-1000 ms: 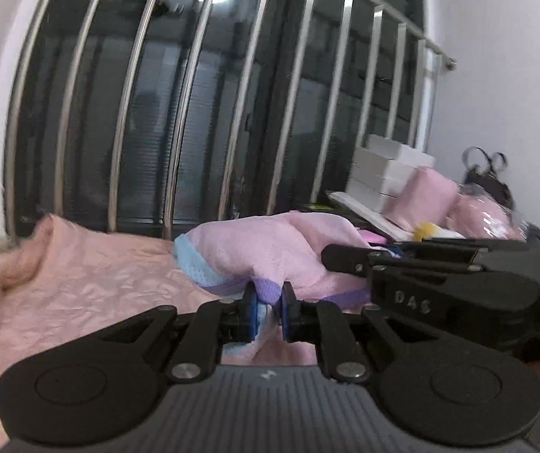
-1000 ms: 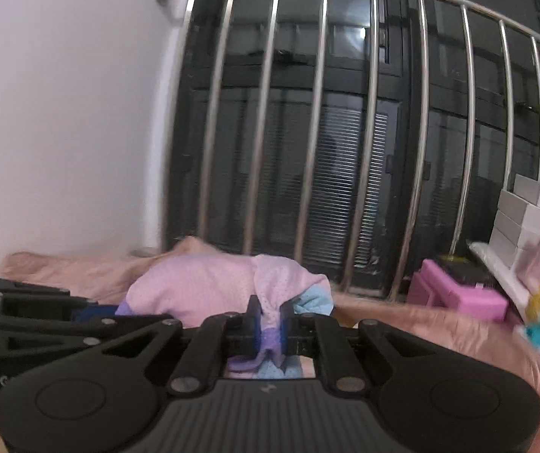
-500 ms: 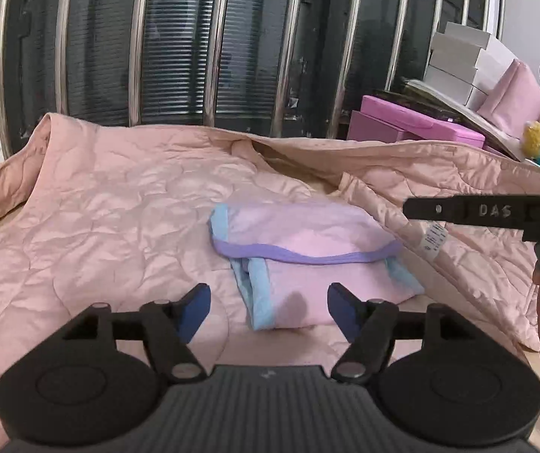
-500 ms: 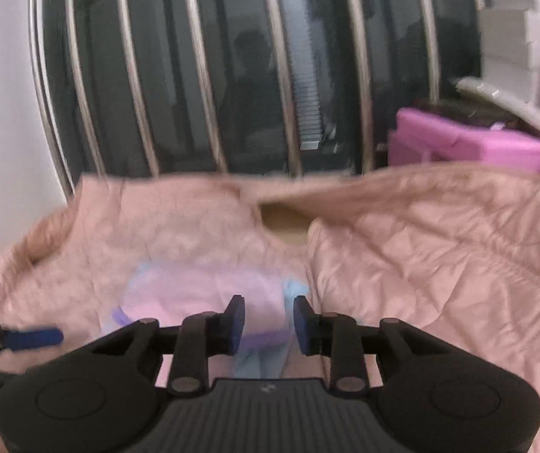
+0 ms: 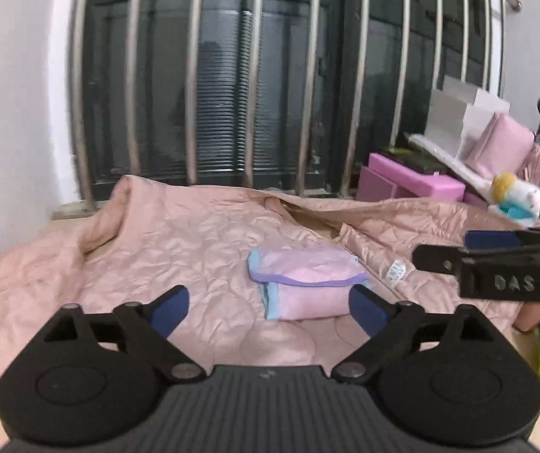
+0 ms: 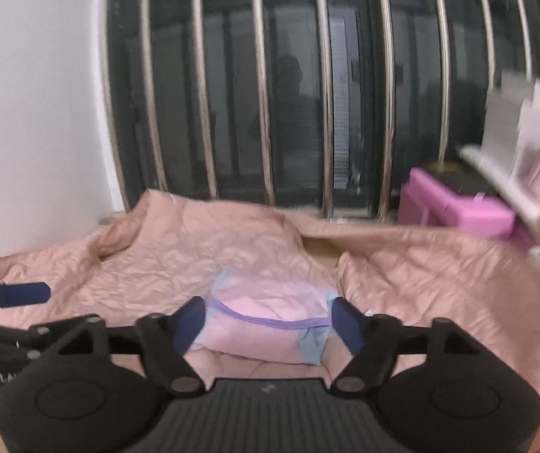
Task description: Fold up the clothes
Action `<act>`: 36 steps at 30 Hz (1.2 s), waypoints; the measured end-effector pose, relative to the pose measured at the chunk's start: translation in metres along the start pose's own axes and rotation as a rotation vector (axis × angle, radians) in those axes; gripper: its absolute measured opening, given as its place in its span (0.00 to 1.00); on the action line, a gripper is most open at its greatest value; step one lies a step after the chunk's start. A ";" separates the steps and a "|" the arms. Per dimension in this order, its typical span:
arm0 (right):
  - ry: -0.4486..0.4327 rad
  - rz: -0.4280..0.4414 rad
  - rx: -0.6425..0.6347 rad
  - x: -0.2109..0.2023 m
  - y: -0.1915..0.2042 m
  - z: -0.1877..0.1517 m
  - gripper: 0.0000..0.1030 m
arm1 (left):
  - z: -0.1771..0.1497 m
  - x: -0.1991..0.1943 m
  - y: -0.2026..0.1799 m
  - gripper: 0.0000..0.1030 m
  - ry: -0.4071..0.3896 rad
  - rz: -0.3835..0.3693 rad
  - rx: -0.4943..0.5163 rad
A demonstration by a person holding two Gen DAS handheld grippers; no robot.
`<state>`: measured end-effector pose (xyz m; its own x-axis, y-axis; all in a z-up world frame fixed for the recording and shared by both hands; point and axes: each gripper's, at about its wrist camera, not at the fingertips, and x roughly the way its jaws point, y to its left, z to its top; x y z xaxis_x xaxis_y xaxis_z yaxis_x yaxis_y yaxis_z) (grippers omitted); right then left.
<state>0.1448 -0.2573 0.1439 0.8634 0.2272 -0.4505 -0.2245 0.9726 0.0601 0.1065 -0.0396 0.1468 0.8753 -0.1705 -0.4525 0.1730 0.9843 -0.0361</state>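
I find the garment [image 5: 304, 287] lying folded into a compact rectangle on the pink quilt [image 5: 179, 249], in front of the barred window [image 5: 270, 75] and near the gap where two parts of the quilt meet. It is pink with a purple band across its upper layer and pale blue trim along the left edge. My left claw [image 5: 270, 307] stands wide apart, its jaws having just been opening, with nothing between them; the garment sits beyond the blue pads, apart from them. My right claw [image 6: 266, 324] has likewise just been opening and holds nothing; the garment shows beyond its pads, with no contact that I can see. I judge the cloth light, thin and limp, so it will sag and unfold if lifted by one layer alone. It should not slip much on the crinkled quilt, though the quilt itself may bunch under a dragging pad. If further handling is needed, I would take hold at the two near corners, pinching all layers together, one claw at each. The fold appears complete from here.
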 end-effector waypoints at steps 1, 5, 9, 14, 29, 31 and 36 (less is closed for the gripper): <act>-0.007 0.003 -0.002 -0.015 0.004 -0.001 0.78 | -0.001 -0.016 -0.001 1.00 -0.013 0.009 -0.008; -0.028 0.028 -0.008 -0.067 0.021 -0.017 0.94 | -0.022 -0.066 -0.004 1.00 -0.067 0.020 -0.034; 0.002 0.026 -0.035 -0.091 0.033 -0.057 0.98 | -0.055 -0.083 0.003 1.00 -0.015 0.034 -0.098; 0.090 0.056 0.089 -0.098 0.030 -0.112 0.98 | -0.105 -0.079 0.019 1.00 0.105 0.092 -0.163; 0.122 -0.065 0.150 -0.083 0.050 -0.196 0.98 | -0.183 -0.058 0.031 1.00 0.207 0.204 -0.134; 0.124 -0.089 0.121 -0.079 0.055 -0.199 0.98 | -0.184 -0.054 0.031 1.00 0.217 0.207 -0.124; 0.125 -0.131 0.035 -0.067 0.070 -0.200 0.98 | -0.183 -0.046 0.022 1.00 0.210 0.224 -0.058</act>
<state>-0.0191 -0.2147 0.0002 0.8209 0.0926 -0.5635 -0.0960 0.9951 0.0238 -0.0130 -0.0011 0.0036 0.7754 0.0585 -0.6288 -0.0454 0.9983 0.0370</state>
